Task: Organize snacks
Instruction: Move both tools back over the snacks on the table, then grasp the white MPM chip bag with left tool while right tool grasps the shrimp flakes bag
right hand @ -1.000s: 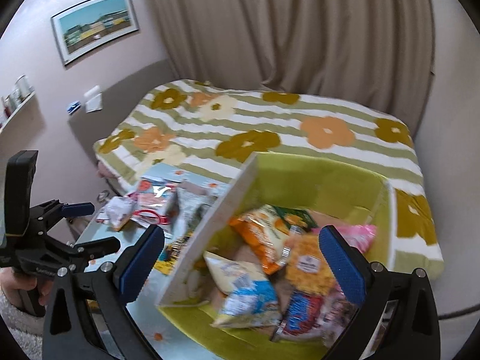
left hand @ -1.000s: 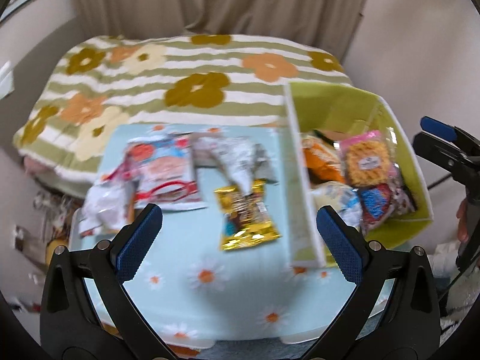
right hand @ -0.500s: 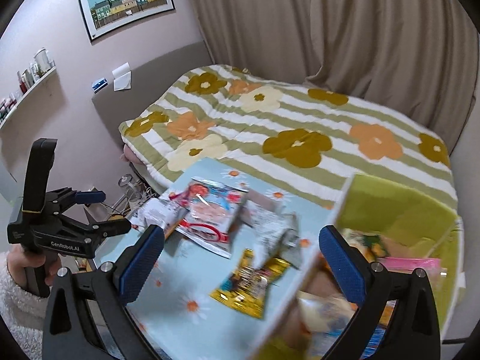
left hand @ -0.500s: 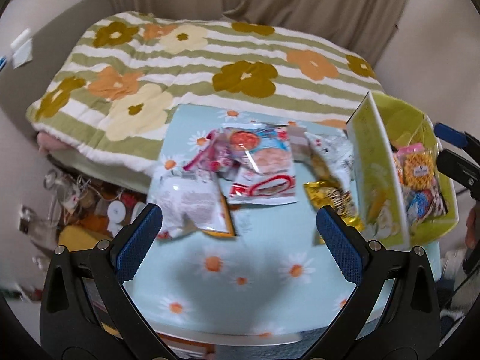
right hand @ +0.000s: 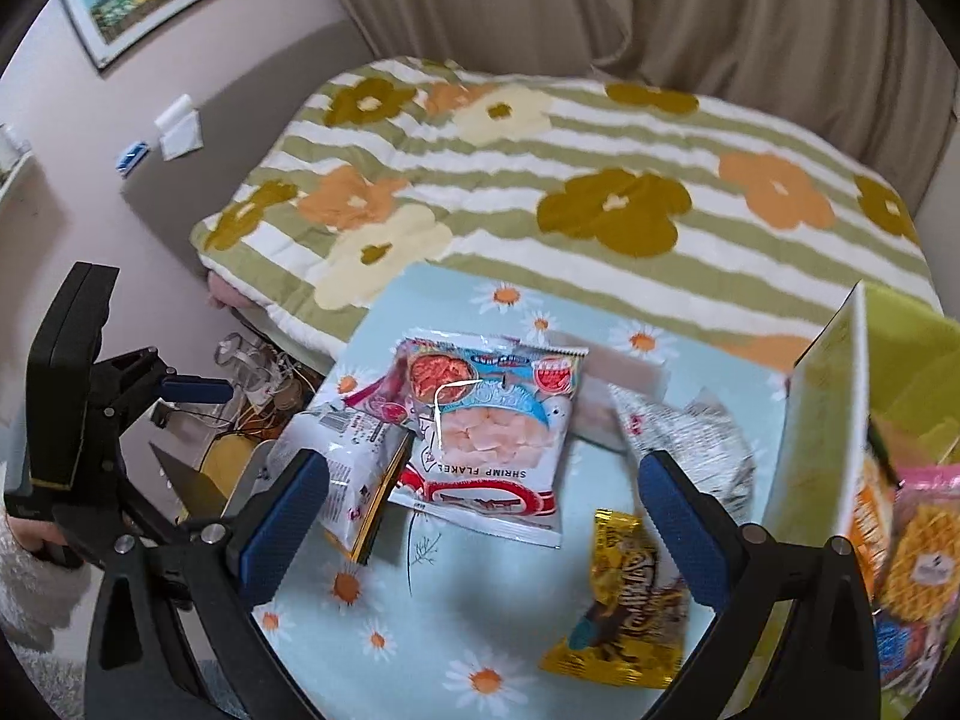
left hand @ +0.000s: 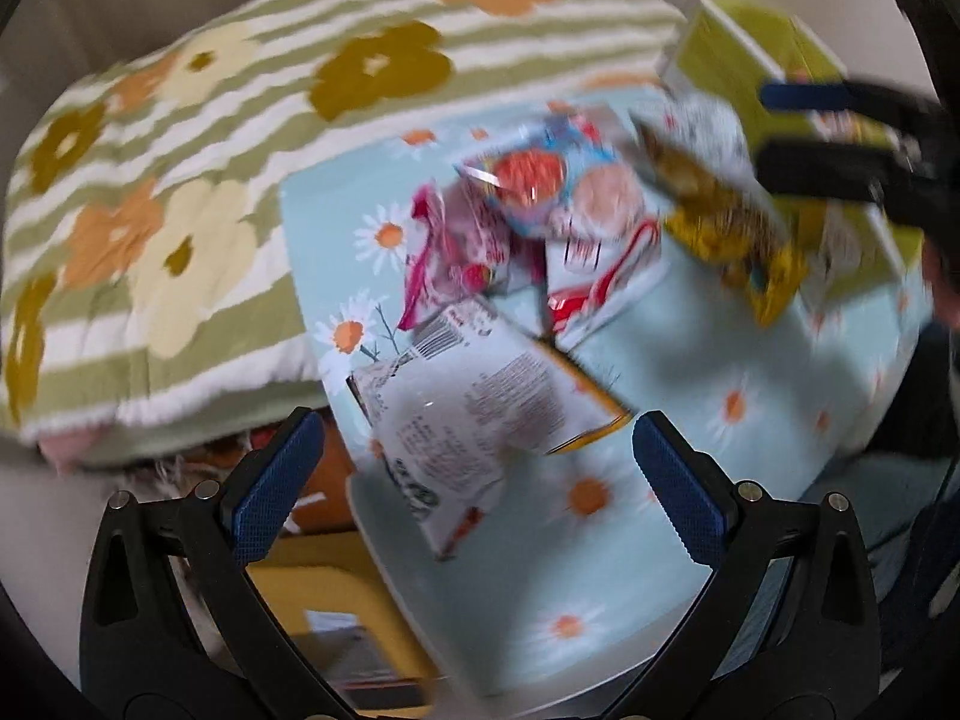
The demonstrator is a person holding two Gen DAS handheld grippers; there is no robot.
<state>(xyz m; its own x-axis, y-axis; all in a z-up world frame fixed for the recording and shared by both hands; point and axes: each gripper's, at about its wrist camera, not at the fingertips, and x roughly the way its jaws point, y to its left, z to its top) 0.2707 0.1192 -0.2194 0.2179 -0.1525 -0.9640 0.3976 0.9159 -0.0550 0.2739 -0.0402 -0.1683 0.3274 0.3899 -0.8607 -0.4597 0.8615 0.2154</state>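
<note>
**A:** What sits in front of the left gripper (left hand: pixel 477 480)?

**B:** Its two blue-padded fingers stand wide apart, holding nothing. Just ahead of them, between the tips, lies a white snack packet (left hand: pixel 474 414) with its printed back facing up, resting on a light blue table (left hand: pixel 690 510) patterned with daisies. The view is blurred.

**A:** And beyond that packet?

**B:** A pink packet (left hand: pixel 444 258), then a shrimp flakes bag (left hand: pixel 570 204), overlapping one another. Ahead and to the right lies a gold packet (left hand: pixel 732 234).

**A:** What about the right gripper (right hand: pixel 483 516)?

**B:** Its fingers are also spread wide and empty. The shrimp flakes bag (right hand: pixel 498 438) lies straight ahead between them, flat on the table (right hand: pixel 480 612). The white packet (right hand: pixel 354 468) sits by the left fingertip, the gold packet (right hand: pixel 624 600) just inside the right one, and a silver crumpled packet (right hand: pixel 690 438) ahead of the right fingertip.

**A:** Where is the container?

**B:** A yellow-green box (right hand: pixel 822 456) stands on the table at the right gripper's right side, already holding several snacks. Behind the table lies a bed with a flowered, striped blanket (right hand: pixel 570 180).
</note>
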